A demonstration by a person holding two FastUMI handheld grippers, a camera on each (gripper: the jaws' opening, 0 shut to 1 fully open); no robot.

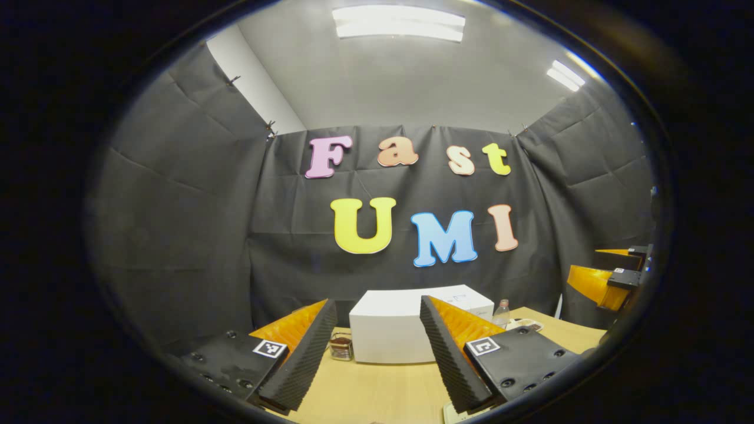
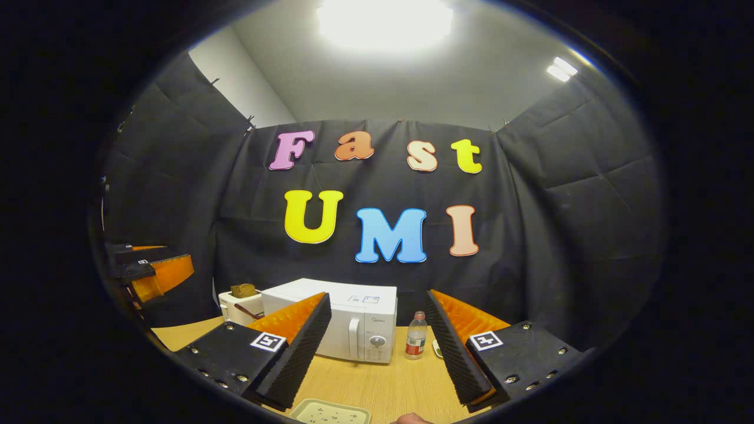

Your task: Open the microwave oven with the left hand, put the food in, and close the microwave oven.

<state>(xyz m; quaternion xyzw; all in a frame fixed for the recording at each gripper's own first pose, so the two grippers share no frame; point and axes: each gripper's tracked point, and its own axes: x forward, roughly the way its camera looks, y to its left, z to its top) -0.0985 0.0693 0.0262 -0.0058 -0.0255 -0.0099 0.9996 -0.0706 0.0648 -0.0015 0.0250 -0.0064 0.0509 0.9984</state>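
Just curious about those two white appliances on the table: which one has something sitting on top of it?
The small white toaster, left of the microwave oven in the right gripper view, has a brown piece of bread on top. The larger microwave's top is bare.

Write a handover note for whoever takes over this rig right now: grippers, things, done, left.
Left gripper: open, holding nothing, facing the microwave.
Right gripper: open, holding nothing, above the table.
Microwave door shut, handle untouched. Bottle stands right of it, toaster to its left. A pale tray lies near the right gripper.
Done: nothing. Left: open, load food, close.
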